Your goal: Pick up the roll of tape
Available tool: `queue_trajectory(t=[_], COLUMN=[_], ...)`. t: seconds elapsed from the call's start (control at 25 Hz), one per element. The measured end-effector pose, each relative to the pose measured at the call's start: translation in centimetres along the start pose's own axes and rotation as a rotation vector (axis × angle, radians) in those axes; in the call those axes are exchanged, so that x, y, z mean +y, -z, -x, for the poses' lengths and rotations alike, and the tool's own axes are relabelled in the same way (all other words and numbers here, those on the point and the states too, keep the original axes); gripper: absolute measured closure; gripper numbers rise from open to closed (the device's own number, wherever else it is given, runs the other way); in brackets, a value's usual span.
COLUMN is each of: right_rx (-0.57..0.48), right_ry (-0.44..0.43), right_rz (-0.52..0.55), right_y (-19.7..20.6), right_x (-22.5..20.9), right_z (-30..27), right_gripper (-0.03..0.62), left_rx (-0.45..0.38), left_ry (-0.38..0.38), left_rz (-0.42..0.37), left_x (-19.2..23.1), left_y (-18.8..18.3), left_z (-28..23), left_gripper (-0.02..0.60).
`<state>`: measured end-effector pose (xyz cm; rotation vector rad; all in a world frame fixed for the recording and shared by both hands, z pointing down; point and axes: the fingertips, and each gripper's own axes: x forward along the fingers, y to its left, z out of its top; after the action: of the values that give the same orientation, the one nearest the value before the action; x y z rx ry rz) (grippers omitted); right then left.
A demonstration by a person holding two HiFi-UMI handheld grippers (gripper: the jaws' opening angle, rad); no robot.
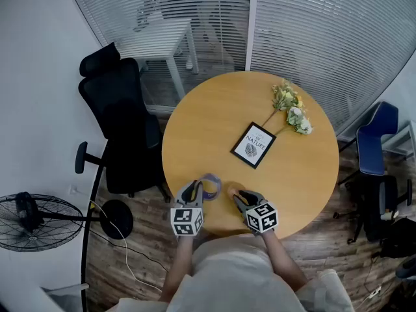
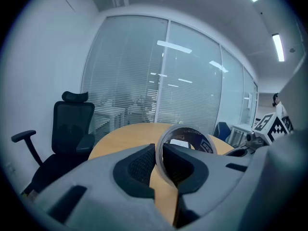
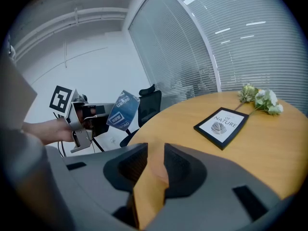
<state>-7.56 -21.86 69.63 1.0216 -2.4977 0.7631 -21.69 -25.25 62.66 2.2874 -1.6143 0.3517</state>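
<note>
The roll of tape [image 2: 186,137], a thin ring with blue print, stands on edge above the round wooden table [image 1: 214,122], off its surface. My left gripper [image 2: 159,154] is shut on the ring's wall, one pad inside it and one outside. In the head view the tape [image 1: 210,185] sits at the tip of the left gripper [image 1: 195,190], near the table's front edge. My right gripper [image 1: 239,197] hovers just to its right, open, with only bare tabletop showing between its jaws [image 3: 155,159]. The right gripper view shows the left gripper [image 3: 77,121] holding the tape [image 3: 122,110].
A black-framed print [image 1: 253,145] lies at the table's middle, with a spray of flowers [image 1: 292,109] behind it. A black office chair [image 1: 120,122] stands to the left, a floor fan [image 1: 32,221] at far left, and a blue chair [image 1: 377,138] to the right.
</note>
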Motion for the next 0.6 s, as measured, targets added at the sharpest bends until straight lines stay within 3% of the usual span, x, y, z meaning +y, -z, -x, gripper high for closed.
queue_trajectory(t=[0.6], right_rx=[-0.015], right_ry=[0.008], right_rz=[-0.004], right_y=[-0.02], right_x=[-0.31], right_z=[0.39], right_gripper=[0.511], left_rx=[0.001], left_ry=[-0.012], left_rz=[-0.004], left_x=[0.08], left_y=[0.2], left_z=[0.23], left_gripper=[0.529])
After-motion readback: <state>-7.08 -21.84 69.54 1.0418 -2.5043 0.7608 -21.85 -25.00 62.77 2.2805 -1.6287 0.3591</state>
